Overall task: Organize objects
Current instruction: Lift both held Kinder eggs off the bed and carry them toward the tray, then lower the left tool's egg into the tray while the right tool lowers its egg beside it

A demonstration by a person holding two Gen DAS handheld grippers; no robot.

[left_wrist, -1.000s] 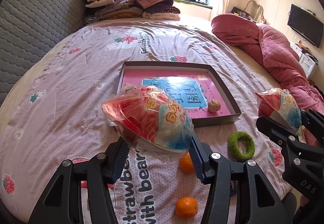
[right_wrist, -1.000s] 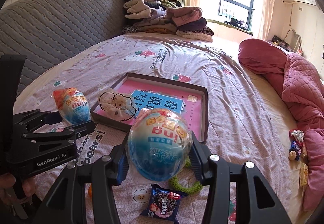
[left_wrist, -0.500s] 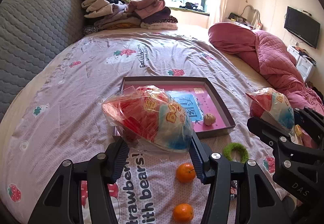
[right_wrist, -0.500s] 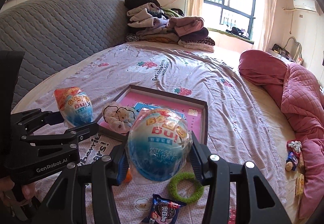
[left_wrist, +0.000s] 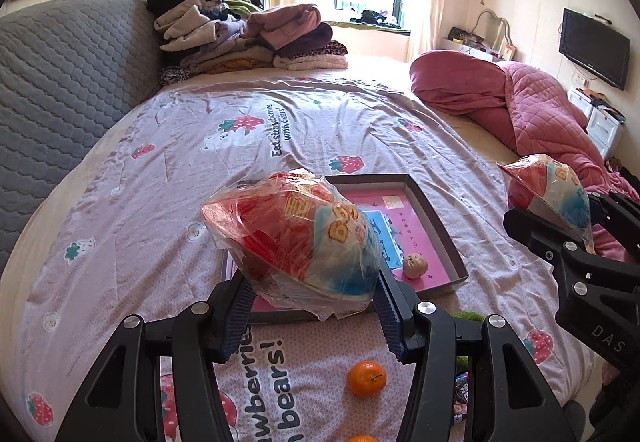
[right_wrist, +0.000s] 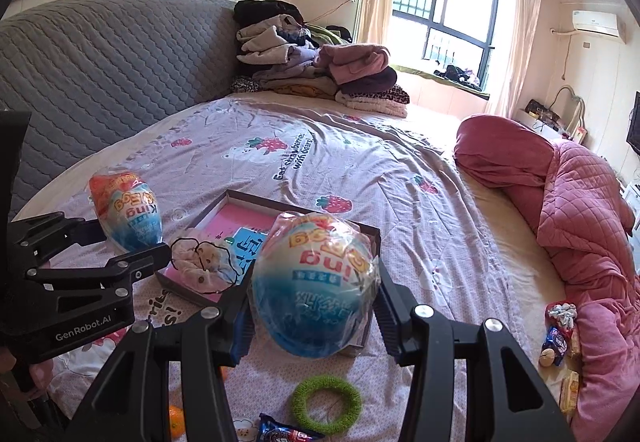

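My left gripper [left_wrist: 314,306] is shut on a plastic-wrapped red and blue toy egg [left_wrist: 292,242], held above the bed. My right gripper [right_wrist: 314,318] is shut on a second wrapped egg [right_wrist: 316,282] of the same kind. Each gripper also shows in the other's view: the right gripper [left_wrist: 560,214] with its egg [left_wrist: 556,194] at the right edge, the left gripper [right_wrist: 128,242] with its egg [right_wrist: 128,218] at the left. Below and beyond both eggs lies a shallow grey box [left_wrist: 435,218] [right_wrist: 256,200] with a pink floor, partly hidden by them.
In the box lie a small doll head [left_wrist: 414,266] and a fluffy plush [right_wrist: 204,262]. On the bedsheet near me are oranges [left_wrist: 366,378], a green ring [right_wrist: 326,404] and a snack packet [right_wrist: 286,432]. Folded clothes [left_wrist: 248,38] sit at the far end, a pink quilt [left_wrist: 540,110] on the right.
Both grippers have risen with their eggs still held. The box, ring and oranges now sit lower in both views, and more of the room shows.
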